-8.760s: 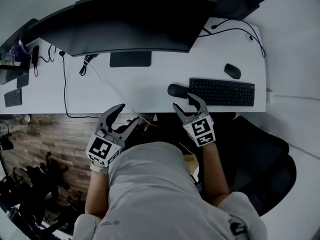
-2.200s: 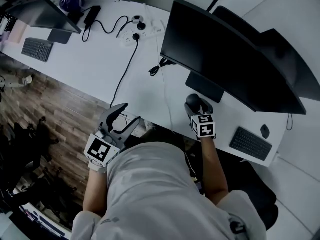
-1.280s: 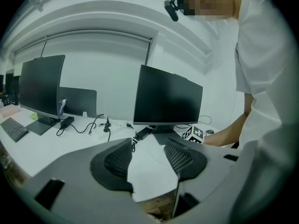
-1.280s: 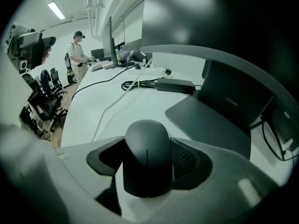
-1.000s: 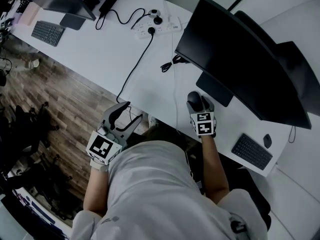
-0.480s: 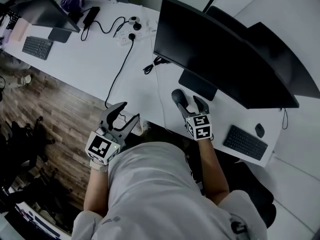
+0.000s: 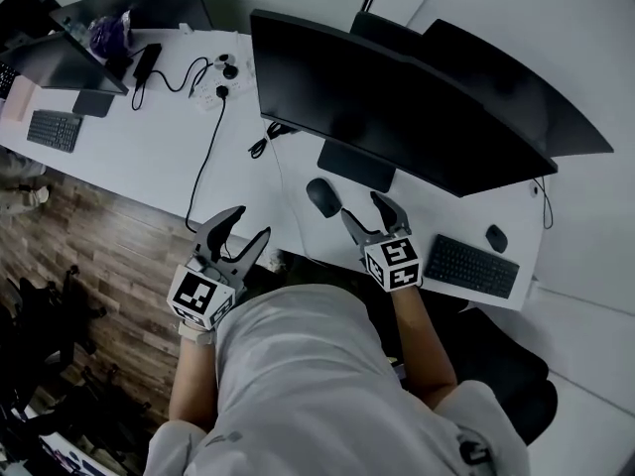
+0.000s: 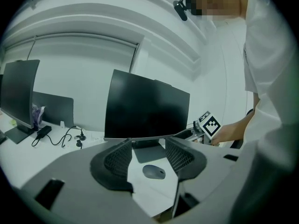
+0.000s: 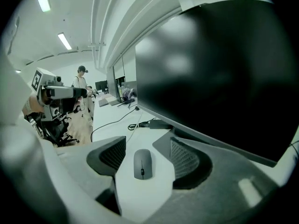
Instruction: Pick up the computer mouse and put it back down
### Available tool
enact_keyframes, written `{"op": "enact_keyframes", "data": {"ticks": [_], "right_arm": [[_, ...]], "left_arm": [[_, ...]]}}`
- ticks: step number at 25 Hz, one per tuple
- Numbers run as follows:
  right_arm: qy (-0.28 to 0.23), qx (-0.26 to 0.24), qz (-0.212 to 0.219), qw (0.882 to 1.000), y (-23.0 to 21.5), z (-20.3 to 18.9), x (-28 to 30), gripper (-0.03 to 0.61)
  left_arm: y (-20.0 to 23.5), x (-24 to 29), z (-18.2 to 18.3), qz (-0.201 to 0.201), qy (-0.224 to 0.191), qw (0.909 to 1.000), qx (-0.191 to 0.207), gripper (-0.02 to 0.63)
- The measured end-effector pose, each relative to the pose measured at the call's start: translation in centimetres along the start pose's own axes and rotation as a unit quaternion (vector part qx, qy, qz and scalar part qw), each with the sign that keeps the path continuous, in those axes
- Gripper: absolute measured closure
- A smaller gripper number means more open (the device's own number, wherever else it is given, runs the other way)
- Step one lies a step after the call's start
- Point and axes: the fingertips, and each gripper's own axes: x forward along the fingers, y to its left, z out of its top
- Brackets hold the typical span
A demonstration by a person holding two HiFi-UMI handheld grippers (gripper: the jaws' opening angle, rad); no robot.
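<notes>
At the far left of the white worktop [image 7: 149,157] stand a dark monitor [image 7: 74,48] and a small keyboard [image 7: 52,131]. Next to them lies a white power strip [image 7: 220,69], from which a black cable [image 7: 203,152] runs down to the worktop's near edge.

The left claw [image 7: 248,224] hangs off that edge, above the wooden floor [image 7: 89,256]. Its jaws are spread with nothing between them. Its own view looks across the worktop, and the computer mouse [image 7: 323,196] shows far off in the gap.

The computer mouse lies flat on the worktop, just in front of the base [image 7: 355,167] of the big dark monitor [image 7: 397,107].

Just right of the mouse and nearer the person, the right claw [image 7: 364,208] is spread wide. In the right gripper view the mouse sits ahead of the two jaws, in line with the gap, and touches neither.

Further right lie a black keyboard [image 7: 471,266] and, beyond it, a second black mouse [image 7: 496,238]. A black office chair [image 7: 511,370] stands below the worktop's right end.
</notes>
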Motion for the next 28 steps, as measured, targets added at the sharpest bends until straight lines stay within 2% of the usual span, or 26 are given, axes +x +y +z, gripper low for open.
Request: {"op": "enact_keyframes", "data": {"ticks": [11, 28], "right_arm": [[-0.077, 0.002, -0.014, 0.997, -0.4, 3.2, -7.7, 0.29], [-0.152, 0.001, -0.046, 0.987, -0.4, 3.7, -14.9, 0.29]], "left_arm": [[-3.9, 2.4, 1.8, -0.04, -0.021, 0.999, 0.005, 0.41], [-7.7, 5.4, 4.5, -0.096, -0.046, 0.9942, 0.016, 0.41]]}}
